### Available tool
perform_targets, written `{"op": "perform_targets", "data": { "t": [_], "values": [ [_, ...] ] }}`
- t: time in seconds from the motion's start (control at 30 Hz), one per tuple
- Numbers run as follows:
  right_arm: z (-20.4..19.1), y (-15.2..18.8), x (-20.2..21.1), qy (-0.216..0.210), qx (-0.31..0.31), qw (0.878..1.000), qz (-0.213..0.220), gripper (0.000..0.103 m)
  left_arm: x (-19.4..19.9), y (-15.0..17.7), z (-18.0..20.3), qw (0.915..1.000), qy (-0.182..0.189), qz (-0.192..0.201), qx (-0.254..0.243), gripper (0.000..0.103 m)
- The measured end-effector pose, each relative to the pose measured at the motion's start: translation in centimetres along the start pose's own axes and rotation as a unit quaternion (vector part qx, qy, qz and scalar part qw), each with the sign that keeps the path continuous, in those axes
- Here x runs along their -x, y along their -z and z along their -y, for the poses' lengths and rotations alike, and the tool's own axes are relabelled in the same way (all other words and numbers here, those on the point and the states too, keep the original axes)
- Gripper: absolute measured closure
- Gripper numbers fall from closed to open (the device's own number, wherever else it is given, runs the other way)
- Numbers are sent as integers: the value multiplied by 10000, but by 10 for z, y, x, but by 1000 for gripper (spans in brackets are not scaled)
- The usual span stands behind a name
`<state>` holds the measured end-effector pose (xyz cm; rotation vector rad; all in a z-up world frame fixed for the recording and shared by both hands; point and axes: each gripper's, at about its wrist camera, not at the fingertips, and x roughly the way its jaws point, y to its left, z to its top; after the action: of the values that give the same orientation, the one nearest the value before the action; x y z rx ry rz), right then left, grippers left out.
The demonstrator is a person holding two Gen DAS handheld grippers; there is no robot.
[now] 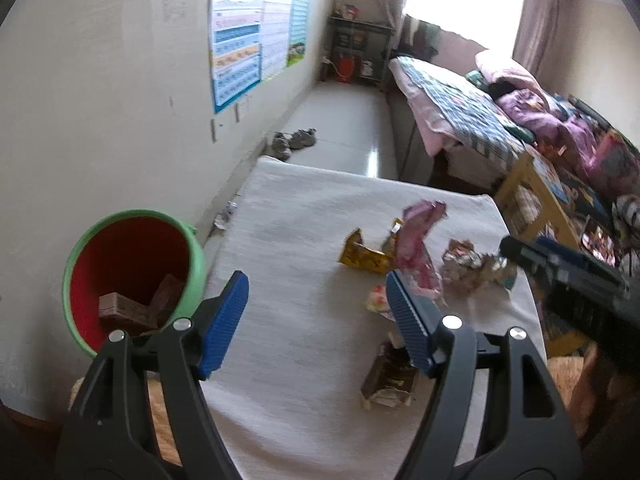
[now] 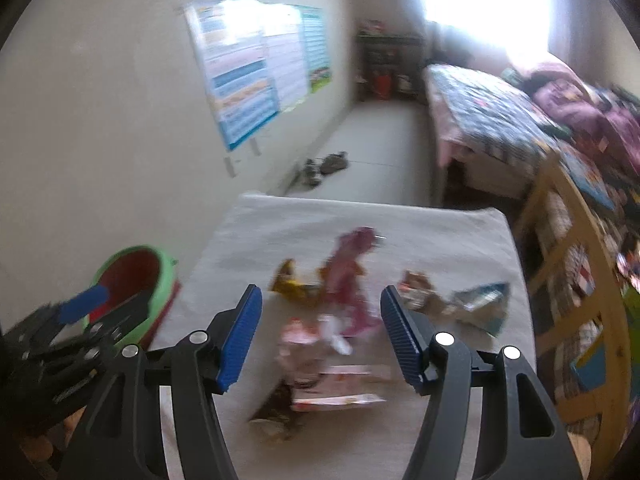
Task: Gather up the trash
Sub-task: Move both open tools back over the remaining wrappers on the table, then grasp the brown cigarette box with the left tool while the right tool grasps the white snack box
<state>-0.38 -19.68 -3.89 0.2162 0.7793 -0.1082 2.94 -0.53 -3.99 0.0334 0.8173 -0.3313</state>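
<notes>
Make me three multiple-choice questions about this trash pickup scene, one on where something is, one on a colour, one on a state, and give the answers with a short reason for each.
1. Where does the bucket stand relative to the white table?
A. On the middle of the table
B. Off the table's left side, by the wall
C. On the bed

2. What colour is the inside of the bucket?
A. Red
B. Blue
C. Yellow

3. What is the state of the left gripper?
A. Shut on a pink wrapper
B. Shut on the bucket's rim
C. Open with nothing between its pads

Answers:
1. B, since the left wrist view shows the bucket beside the table's left edge, against the wall.
2. A, since its inner wall is red under a green rim, with brown wrappers already inside.
3. C, since its blue pads stand apart over bare tabletop, while the pink wrapper lies beyond them on the table.
</notes>
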Motion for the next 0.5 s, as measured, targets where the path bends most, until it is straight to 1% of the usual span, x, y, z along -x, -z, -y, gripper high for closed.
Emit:
{"op": "perform_targets", "data": {
  "t": [0.1,0.2,0.27,0.33,0.47,0.5],
  "values": [
    [29,1,0,214,-362,9991,-22,43,-15,10,14,9993,233,-260,-161,35],
    [47,4,-1,331,-574,9978,-74,43,-35,26,27,9958,471,-683,-376,34],
    [54,6,-3,381,-632,9972,-117,43,-51,40,35,9919,570,-1005,-524,34],
    [56,8,-4,392,-664,9969,-160,43,-67,55,42,9861,686,-1361,-666,34],
    [55,11,-11,342,-696,9966,-290,43,-97,75,54,9756,783,-1891,-789,34],
    [54,12,-13,326,-679,9966,-321,43,-106,79,55,9731,750,-2015,-829,34]
  ]
}}
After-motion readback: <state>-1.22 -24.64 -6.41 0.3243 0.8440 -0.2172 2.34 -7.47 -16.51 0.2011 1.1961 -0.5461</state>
